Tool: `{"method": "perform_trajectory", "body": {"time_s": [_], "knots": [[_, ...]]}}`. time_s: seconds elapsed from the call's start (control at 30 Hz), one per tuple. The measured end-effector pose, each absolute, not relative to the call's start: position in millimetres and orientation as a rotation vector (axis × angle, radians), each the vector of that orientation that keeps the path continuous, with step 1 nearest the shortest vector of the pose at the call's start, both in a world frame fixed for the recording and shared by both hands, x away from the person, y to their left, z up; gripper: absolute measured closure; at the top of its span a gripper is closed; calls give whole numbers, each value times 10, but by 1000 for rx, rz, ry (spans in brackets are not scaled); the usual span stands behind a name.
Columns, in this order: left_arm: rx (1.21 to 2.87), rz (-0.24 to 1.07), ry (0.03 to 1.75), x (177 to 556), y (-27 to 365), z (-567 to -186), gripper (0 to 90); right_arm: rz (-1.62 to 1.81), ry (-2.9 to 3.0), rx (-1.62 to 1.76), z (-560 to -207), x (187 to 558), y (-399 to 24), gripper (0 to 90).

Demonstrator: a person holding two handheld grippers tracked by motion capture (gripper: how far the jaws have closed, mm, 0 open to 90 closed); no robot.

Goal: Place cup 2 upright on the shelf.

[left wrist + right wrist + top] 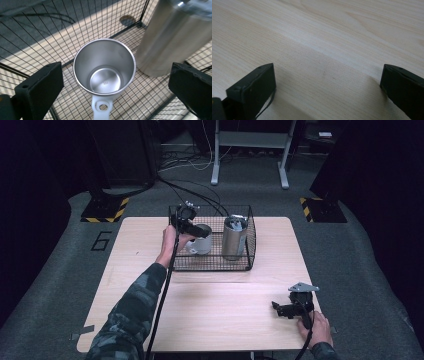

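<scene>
A black wire basket (248, 240) stands at the back middle of the wooden table (150, 250). Inside it sit a white mug with a steel inside (202, 243) (105, 68) and a tall steel tumbler (234, 237) (172, 37) to its right. My left gripper (196, 229) (115, 85) hovers open just above the mug, its jaws wide on either side of the rim, touching nothing. The mug's white handle (101, 108) points toward the camera. My right gripper (280, 309) (327, 85) rests open low over bare wood near the front right, with nothing between its jaws.
The basket's wire walls (37, 37) rise close around the mug. Cables (195, 195) trail over the grey floor behind the table. A white frame's legs (216, 170) and yellow-black striped bases (106, 210) stand beyond.
</scene>
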State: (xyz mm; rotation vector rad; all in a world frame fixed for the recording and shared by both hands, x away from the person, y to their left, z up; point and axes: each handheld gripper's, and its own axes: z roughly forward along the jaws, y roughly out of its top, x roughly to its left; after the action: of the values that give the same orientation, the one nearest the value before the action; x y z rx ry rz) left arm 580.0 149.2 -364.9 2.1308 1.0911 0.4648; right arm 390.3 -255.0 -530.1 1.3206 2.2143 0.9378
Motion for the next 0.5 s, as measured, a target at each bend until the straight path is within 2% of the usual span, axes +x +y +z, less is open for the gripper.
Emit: {"method": "perform_trajectory", "body": {"time_s": [0.27,0.5], "knots": [[2121,518,991,5436,1644,-3366,8,938,2214,1322,-5300,3903,-2550,0],[2127,553,938,5090,1809,-3268,14,937,2214,1322,-5300,3903,-2550,0]]}}
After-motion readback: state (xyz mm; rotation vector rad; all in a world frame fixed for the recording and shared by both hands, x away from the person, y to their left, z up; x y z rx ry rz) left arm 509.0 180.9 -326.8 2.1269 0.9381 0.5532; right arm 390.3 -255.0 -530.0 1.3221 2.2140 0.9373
